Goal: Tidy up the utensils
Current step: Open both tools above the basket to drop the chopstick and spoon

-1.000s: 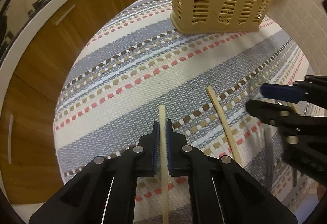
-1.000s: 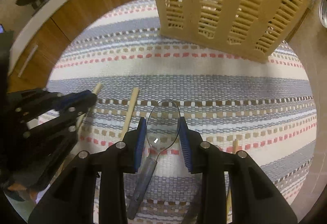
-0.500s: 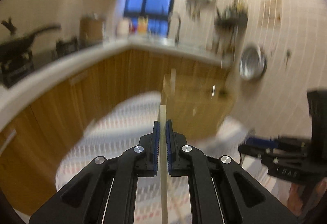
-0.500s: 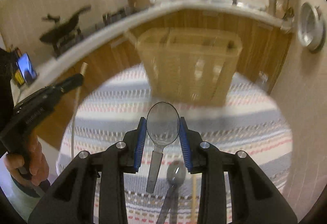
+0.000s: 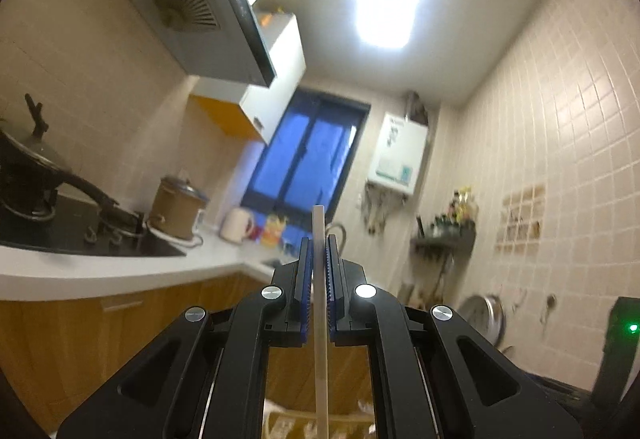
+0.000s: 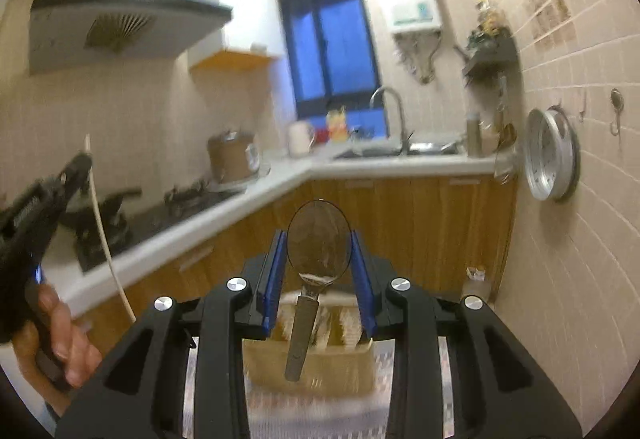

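Observation:
My left gripper (image 5: 319, 245) is shut on a pale wooden chopstick (image 5: 320, 319) that stands upright, its tip poking above the pads. The gripper is tilted up toward the kitchen wall and ceiling. It also shows at the left of the right wrist view (image 6: 78, 163), with the chopstick (image 6: 102, 231) hanging below it. My right gripper (image 6: 319, 239) is shut on the bowl of a metal spoon (image 6: 319, 245), whose handle hangs down. Below it stands the beige slotted utensil basket (image 6: 308, 369) on the striped cloth (image 6: 312, 415). The basket's rim shows at the bottom of the left wrist view (image 5: 288, 425).
A white counter (image 6: 248, 199) with wooden cabinets runs behind, with a stove (image 6: 160, 215), a brown cooker (image 6: 234, 157) and a sink with faucet (image 6: 390, 111). A tiled wall (image 6: 580, 199) with a round metal lid (image 6: 550, 155) is on the right.
Both grippers have lifted off the striped cloth and tilted upward, the left carrying the chopstick and the right carrying the spoon. The table has dropped out of view; the basket now sits below them.

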The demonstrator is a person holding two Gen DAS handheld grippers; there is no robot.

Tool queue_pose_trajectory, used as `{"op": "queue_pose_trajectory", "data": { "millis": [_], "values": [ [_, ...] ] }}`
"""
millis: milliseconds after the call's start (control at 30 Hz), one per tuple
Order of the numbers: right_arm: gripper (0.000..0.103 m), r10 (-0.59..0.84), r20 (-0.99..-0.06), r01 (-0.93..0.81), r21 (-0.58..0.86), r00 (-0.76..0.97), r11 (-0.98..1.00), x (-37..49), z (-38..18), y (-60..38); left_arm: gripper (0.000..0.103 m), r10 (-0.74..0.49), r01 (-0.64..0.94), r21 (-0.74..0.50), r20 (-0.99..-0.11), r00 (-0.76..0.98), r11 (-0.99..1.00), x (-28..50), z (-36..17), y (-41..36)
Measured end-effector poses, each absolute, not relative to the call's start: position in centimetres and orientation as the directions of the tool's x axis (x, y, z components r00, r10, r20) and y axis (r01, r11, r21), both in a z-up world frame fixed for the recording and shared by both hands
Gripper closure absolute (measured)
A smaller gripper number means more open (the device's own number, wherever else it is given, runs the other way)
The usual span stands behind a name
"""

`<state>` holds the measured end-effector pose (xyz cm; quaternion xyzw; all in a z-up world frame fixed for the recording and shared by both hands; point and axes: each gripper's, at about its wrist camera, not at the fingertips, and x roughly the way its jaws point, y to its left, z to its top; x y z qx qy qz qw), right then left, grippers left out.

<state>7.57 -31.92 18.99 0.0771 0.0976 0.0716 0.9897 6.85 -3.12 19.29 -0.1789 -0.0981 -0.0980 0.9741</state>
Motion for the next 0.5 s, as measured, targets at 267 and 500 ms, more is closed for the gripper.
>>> {"op": "queue_pose_trajectory", "data": {
  "millis": [267, 500],
  "values": [
    [0.074, 0.079, -0.124, -0.059, 0.156, 0.989, 0.986, 11.8, 17.7, -33.8, 0.099, -0.085, 0.148, -0.306, 0.212, 0.974, 0.940, 11.5, 16.1, -5.0],
    [0.074, 0.064, -0.189, -0.045, 0.099, 0.980, 0.994, 15.1, 14.5, -33.2, 0.099, -0.036, 0.082, -0.277, 0.167, 0.985, 0.957, 13.7, 13.5, -4.9]
  ]
}}
